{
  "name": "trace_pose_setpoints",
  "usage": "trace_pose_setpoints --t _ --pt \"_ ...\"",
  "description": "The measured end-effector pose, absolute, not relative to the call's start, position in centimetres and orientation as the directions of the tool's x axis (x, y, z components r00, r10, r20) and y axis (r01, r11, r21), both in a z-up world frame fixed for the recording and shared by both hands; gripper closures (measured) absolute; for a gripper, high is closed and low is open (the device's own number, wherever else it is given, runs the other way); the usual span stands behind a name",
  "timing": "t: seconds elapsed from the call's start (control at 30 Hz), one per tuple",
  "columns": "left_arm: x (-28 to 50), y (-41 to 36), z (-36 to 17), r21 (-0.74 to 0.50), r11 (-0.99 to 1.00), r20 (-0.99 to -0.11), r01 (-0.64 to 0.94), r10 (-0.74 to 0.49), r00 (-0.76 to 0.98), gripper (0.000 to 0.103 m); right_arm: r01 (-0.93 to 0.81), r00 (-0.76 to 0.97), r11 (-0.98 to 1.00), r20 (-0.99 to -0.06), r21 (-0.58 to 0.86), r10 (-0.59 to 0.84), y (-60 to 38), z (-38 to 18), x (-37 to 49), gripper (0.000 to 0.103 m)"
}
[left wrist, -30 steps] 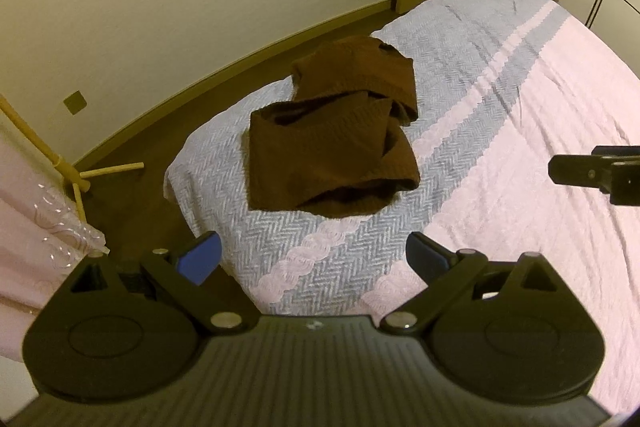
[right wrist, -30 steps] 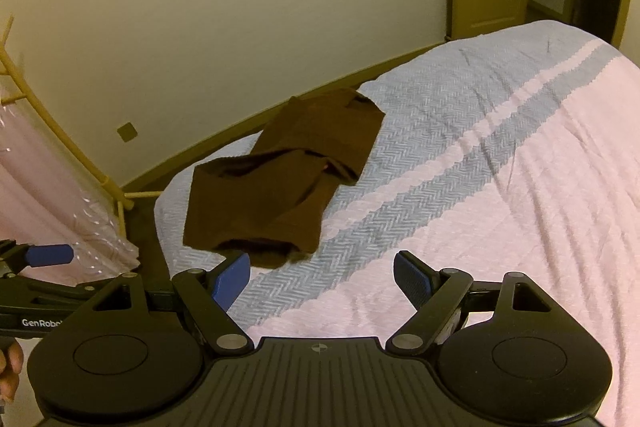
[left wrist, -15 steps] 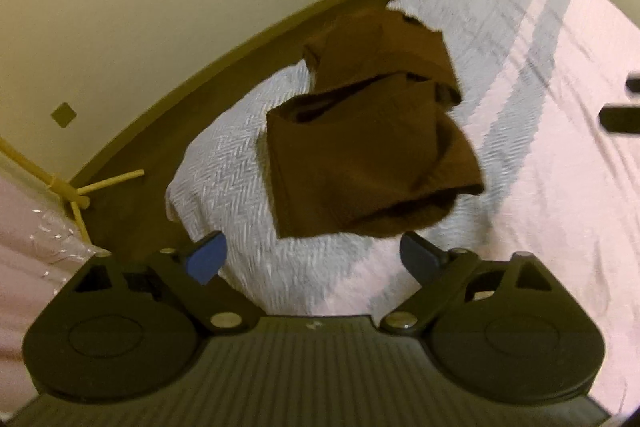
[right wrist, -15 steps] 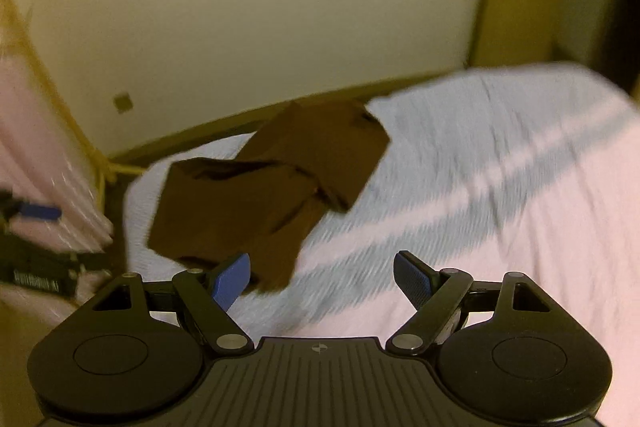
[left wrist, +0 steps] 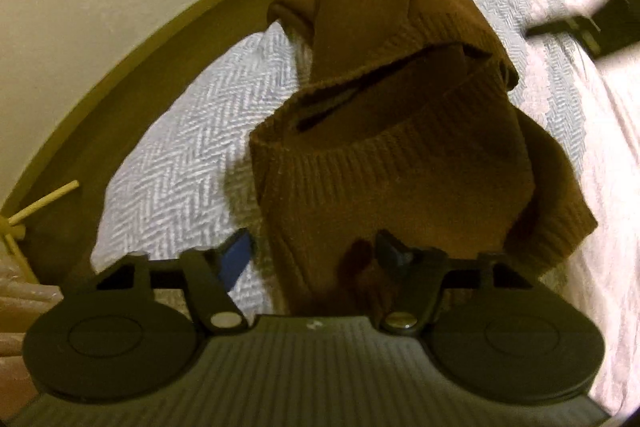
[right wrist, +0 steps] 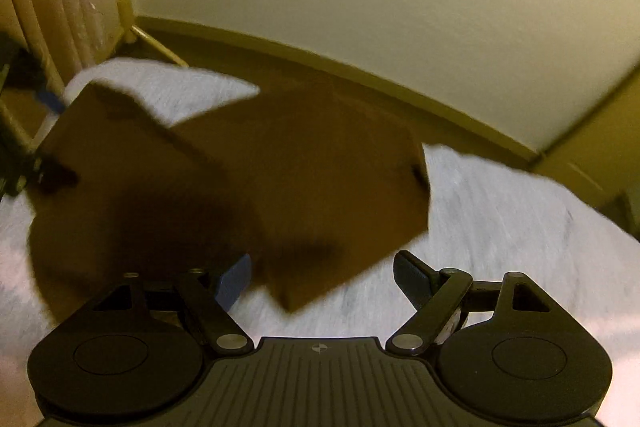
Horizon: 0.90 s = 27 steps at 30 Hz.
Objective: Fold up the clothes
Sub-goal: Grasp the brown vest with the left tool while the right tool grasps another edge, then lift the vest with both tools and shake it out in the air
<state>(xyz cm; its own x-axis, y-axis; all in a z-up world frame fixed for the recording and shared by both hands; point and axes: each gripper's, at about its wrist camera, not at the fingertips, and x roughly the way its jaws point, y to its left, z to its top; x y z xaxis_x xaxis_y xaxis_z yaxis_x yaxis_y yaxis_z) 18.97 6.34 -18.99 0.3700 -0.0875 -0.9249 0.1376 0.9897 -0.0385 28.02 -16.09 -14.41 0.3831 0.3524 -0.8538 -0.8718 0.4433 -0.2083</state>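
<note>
Both views are lit dimly by warm, yellowish indoor light. Straight lines are bent by fisheye distortion, and the corners are darkened. Strong motion blur is seen across the right wrist view, where the brown sweater [right wrist: 248, 187] is smeared; its knit ribs are resolved in the left wrist view.

both grippers: black ribbed housing, two round black discs, silver pivot screws, black linkage arms, fingers [right wrist: 236, 277] with blue pads.

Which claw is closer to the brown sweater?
Left. The left claw is right at the brown sweater, closing with the near edge between its fingers. The right claw is open, just short of a sweater corner.
</note>
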Motion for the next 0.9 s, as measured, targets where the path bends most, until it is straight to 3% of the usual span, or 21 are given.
trace_pose_setpoints --t 0.07,0.13,0.2,0.33,0.37,0.4,0.47,0.63,0.77,0.9 --pt "18.9 6.5 -19.6 -0.028 0.988 -0.927 0.149 -0.082 0.365 0.058 -0.894 0.344 0.415 -0.852 -0.168 0.395 -14.9 -14.8 30.6 0.021" --pt "18.6 6.6 -19.8 -0.037 0.985 -0.925 0.169 -0.098 0.367 0.084 -0.914 0.303 0.384 -0.850 -0.131 0.431 -13.7 -15.2 33.0 0.021" --pt "18.4 7.0 -19.7 -0.067 0.983 -0.921 0.171 -0.127 0.370 0.096 -0.933 0.256 0.343 -0.864 -0.104 0.433 -12.6 -16.0 34.6 0.021" --pt "17.7 7.5 -18.9 -0.096 0.976 -0.900 0.196 -0.169 0.401 0.097 -0.941 0.150 0.338 -0.901 -0.004 0.406 -11.5 -17.3 37.4 0.021" --pt "17.5 7.7 -18.6 -0.103 0.973 -0.895 0.206 -0.181 0.408 0.097 -0.933 0.126 0.360 -0.906 0.031 0.404 -11.4 -17.3 37.9 0.030" --pt "17.4 7.9 -18.4 -0.113 0.972 -0.888 0.207 -0.193 0.417 0.098 -0.922 0.102 0.381 -0.910 0.065 0.402 -11.4 -17.4 38.4 0.055" --pt "17.1 8.5 -17.8 -0.132 0.970 -0.876 0.206 -0.211 0.434 0.098 -0.899 0.058 0.420 -0.914 0.127 0.402 -11.4 -17.2 39.2 0.092" --pt "17.2 9.7 -15.1 -0.075 0.971 -0.832 0.225 -0.186 0.523 0.098 -0.878 0.084 0.450 -0.875 0.161 0.478 -12.9 -12.9 38.5 0.097" --pt "19.1 9.9 -11.3 0.010 0.967 -0.753 0.254 -0.160 0.639 0.098 -0.748 0.252 0.611 -0.739 0.262 0.625 -18.8 -6.6 38.7 0.098" --pt "20.2 8.5 -5.7 0.059 0.942 -0.620 0.330 -0.224 0.752 0.098 -0.593 0.441 0.714 -0.592 0.371 0.675 -27.8 -0.7 36.9 0.098"
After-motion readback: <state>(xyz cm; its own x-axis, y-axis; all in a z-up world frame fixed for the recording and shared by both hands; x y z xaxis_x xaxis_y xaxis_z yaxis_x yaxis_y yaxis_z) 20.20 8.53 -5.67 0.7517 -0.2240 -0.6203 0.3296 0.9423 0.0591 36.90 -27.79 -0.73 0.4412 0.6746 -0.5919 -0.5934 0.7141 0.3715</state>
